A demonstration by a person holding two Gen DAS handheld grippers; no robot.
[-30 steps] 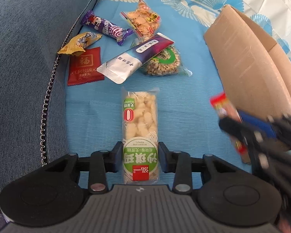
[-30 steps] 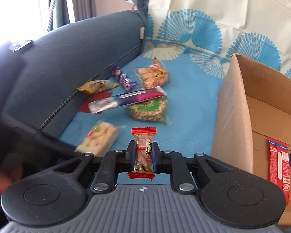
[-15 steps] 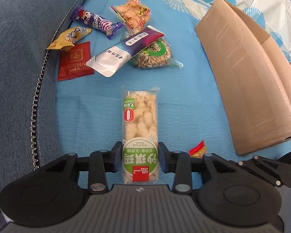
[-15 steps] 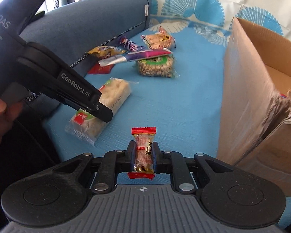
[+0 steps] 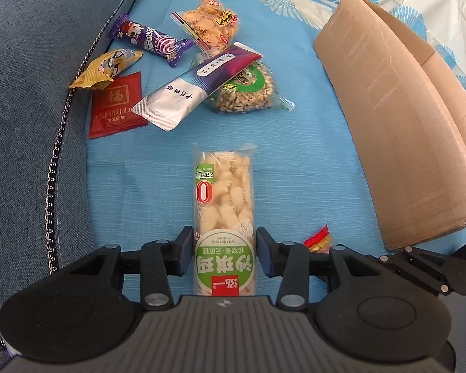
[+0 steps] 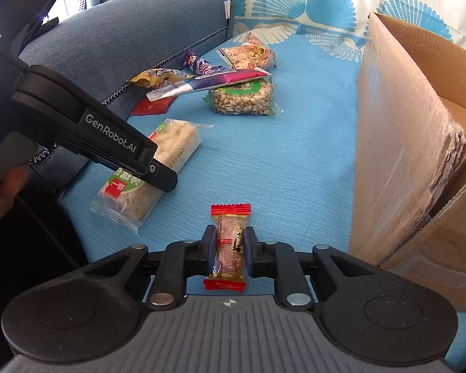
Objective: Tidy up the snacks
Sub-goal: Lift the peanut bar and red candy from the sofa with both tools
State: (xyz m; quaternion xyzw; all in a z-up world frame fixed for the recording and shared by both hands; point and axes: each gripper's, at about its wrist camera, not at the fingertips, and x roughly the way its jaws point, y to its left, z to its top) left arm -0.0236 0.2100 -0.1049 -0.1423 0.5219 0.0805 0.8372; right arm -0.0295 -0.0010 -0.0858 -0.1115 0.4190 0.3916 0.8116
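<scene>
My left gripper (image 5: 223,253) has its jaws around a long clear pack of puffed rice bar (image 5: 223,205) with a green label; small gaps show on each side. The pack also shows lying on the blue cloth in the right wrist view (image 6: 152,168), under the left gripper (image 6: 158,174). My right gripper (image 6: 230,250) is shut on a small red-ended candy bar (image 6: 230,245), held low over the cloth. The cardboard box (image 5: 397,124) stands at the right; it also shows in the right wrist view (image 6: 404,143).
Further back lie a purple-white sachet (image 5: 198,84), a peanut brittle pack (image 5: 248,90), a cracker bag (image 5: 208,28), a purple candy (image 5: 149,42), a yellow packet (image 5: 108,68) and a red sachet (image 5: 116,105). A blue sofa arm (image 5: 31,93) rises at the left.
My right gripper has pulled back from the box opening to low beside the left gripper, still holding the candy bar. The left gripper has stayed around the rice bar.
</scene>
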